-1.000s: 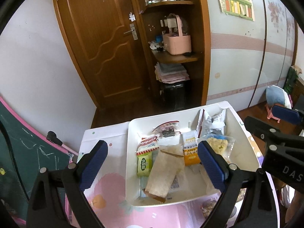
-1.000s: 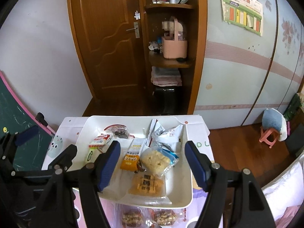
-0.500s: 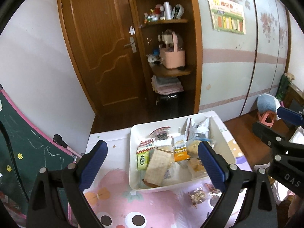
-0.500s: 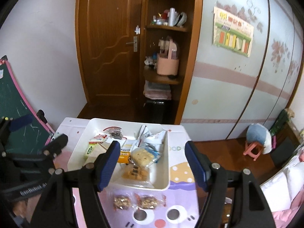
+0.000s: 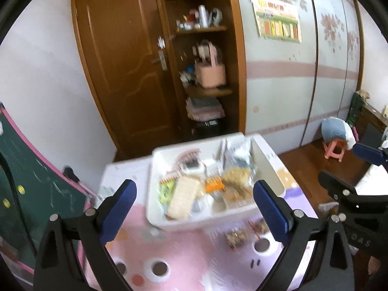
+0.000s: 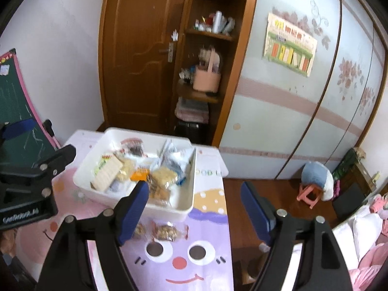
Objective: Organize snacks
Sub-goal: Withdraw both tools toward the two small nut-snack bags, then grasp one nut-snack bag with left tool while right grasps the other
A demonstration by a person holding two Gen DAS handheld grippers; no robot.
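A white bin (image 6: pixel 97 169) heaped with snack packets sits mid-frame on the cartoon-printed desk (image 6: pixel 206 254). Two small packets (image 6: pixel 165 231) lie loose on the desk just below it. The left gripper (image 5: pixel 194 208) hangs with jaws wide and empty. The right gripper (image 6: pixel 194 208), empty too, has just been spreading its jaws.

I'm seeing even, soft daylight with no hard shadows or glare. Both fisheye views bend the walls and door (image 5: pixel 126 72) toward dark vignetted corners. Motion blur smears the white bin (image 5: pixel 211 215) and snacks (image 6: pixel 135 172) mid-frame; my gripper fingers (image 5: pixel 116 208) at the bottom stay sharp.
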